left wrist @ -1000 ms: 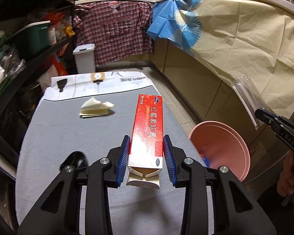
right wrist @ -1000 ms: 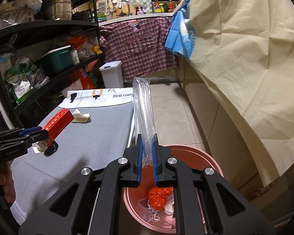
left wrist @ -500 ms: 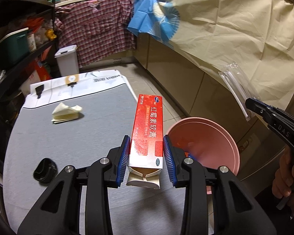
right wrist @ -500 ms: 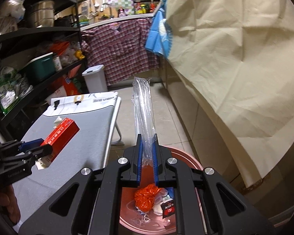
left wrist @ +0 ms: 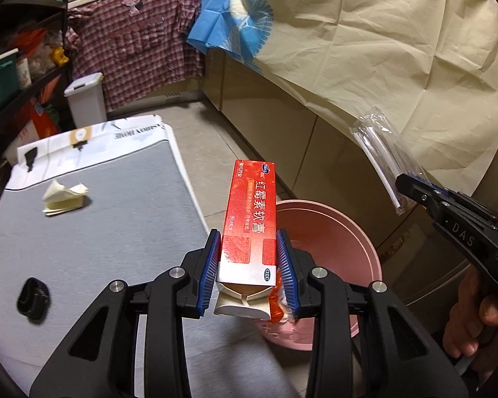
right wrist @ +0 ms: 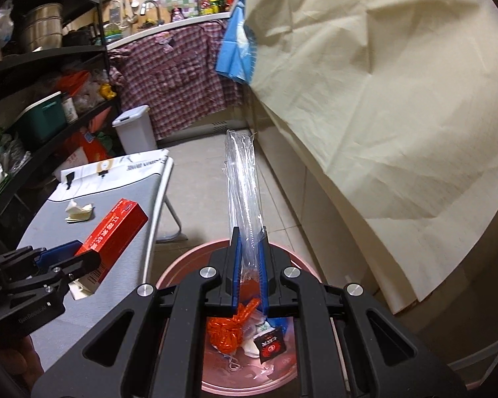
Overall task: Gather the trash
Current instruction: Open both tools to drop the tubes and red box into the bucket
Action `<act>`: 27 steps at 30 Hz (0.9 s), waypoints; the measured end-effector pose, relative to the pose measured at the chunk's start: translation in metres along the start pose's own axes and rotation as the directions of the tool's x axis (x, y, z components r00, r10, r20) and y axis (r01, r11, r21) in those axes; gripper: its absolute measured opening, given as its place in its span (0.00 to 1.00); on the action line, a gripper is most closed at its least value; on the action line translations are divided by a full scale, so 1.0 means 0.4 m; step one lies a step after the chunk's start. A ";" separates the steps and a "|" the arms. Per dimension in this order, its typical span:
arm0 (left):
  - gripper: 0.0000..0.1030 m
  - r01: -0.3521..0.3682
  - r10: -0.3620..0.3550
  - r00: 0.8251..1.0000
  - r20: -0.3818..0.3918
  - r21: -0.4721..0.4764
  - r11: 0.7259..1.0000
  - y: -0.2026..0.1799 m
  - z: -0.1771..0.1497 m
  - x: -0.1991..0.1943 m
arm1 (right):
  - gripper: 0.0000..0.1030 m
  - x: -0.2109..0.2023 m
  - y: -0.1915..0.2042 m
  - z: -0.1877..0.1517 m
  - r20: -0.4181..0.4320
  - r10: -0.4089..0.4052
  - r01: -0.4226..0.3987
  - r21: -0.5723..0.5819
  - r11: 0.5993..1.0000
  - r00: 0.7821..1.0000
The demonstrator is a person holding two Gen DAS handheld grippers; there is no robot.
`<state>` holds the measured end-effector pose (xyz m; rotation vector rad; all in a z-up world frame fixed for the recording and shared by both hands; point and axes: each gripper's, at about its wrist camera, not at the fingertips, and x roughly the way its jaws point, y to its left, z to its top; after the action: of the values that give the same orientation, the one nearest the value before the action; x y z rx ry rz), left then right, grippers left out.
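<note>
- The red carton [left wrist: 252, 212] is clamped between the blue pads of the left claw [left wrist: 248, 267], held above the near rim of the pink basin [left wrist: 348, 225], beside the desk [left wrist: 93, 232] edge.
- The clear plastic sleeve [right wrist: 244, 195] stands upright, pinched in the right claw [right wrist: 249, 267] directly over the pink basin.
- Inside the basin lie an orange net [right wrist: 227, 330], a dark sachet [right wrist: 270, 348] and pale scraps.
- On the grey desk a crumpled tissue [left wrist: 64, 194] lies towards the far end, and a black cap [left wrist: 33, 300] lies nearer, well apart from it.
- A white bin [left wrist: 84, 99] stands on the floor beyond the desk.
</note>
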<state>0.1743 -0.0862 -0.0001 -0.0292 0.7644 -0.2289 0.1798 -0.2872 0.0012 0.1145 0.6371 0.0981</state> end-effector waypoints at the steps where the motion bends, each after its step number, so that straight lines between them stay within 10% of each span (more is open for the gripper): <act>1: 0.33 0.003 -0.003 1.000 -0.005 0.003 1.000 -0.008 -0.001 0.010 | 0.09 0.004 -0.004 -0.001 -0.006 -0.004 0.004 0.004 1.000 1.000; 27: 0.39 0.036 -0.038 0.997 -0.074 -0.027 0.999 -0.022 -0.007 0.115 | 0.24 0.071 -0.022 -0.010 -0.088 -0.056 0.056 -0.009 0.998 0.995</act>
<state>0.2027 -0.1044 -0.0326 -0.0593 0.8410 -0.2568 0.2006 -0.2918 -0.0201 0.0865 0.7272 0.0512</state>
